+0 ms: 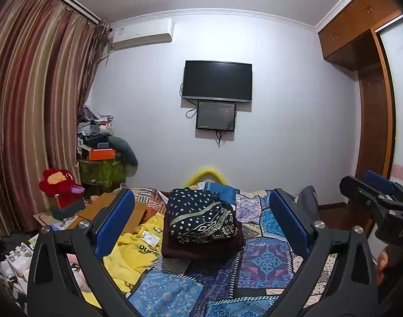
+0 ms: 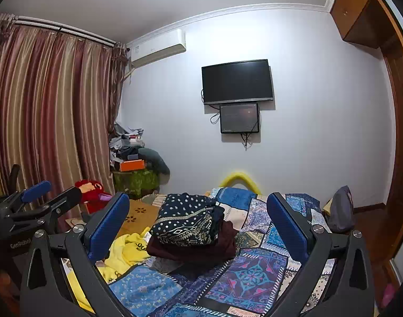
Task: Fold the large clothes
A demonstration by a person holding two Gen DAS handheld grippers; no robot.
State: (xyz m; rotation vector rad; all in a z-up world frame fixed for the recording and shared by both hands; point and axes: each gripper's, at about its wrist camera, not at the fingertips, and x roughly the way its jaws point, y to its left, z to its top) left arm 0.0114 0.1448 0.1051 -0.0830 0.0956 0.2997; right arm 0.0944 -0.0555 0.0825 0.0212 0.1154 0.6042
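**Bed surface and items resting on it**

The bed is covered by a patchwork spread in blue, purple and white. A folded dark maroon garment lies directly on the spread near its centre. A folded navy dotted garment is stacked on the maroon one. A crumpled yellow garment lies on the bed just left of the stack. A dark grey bag sits at the far right edge.
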